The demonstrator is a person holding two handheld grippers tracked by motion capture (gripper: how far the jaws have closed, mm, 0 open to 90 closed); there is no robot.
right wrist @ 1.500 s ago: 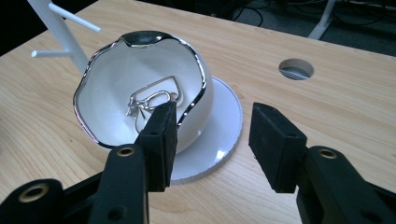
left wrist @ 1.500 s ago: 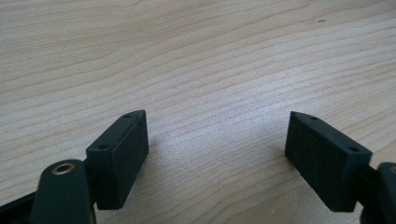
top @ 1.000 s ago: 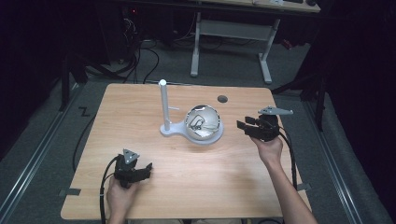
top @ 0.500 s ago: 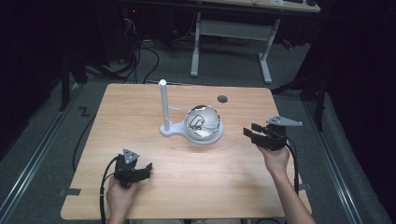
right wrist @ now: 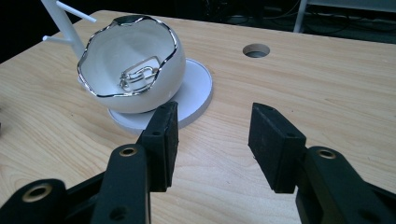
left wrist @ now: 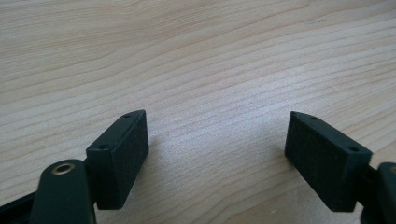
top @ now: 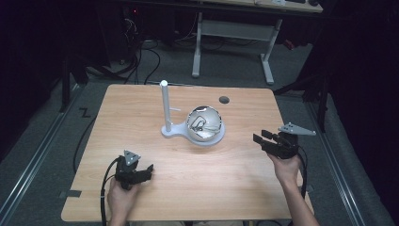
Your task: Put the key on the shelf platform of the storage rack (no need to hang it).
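Hovering near the table's right edge, the right gripper (top: pixel 260 139) has its jaws apart with nothing between them, aimed toward the white bowl (right wrist: pixel 130 70) standing well apart at mid-table. Any reach for the bowl's contents should probably come from above its wavy silver rim, since the stand's post (top: pixel 165 104) rises just beside it. Inside the bowl lies a silver metal loop piece (right wrist: pixel 138 76). The left gripper (left wrist: pixel 217 154), also spread and empty, rests over bare table (left wrist: pixel 196 70).
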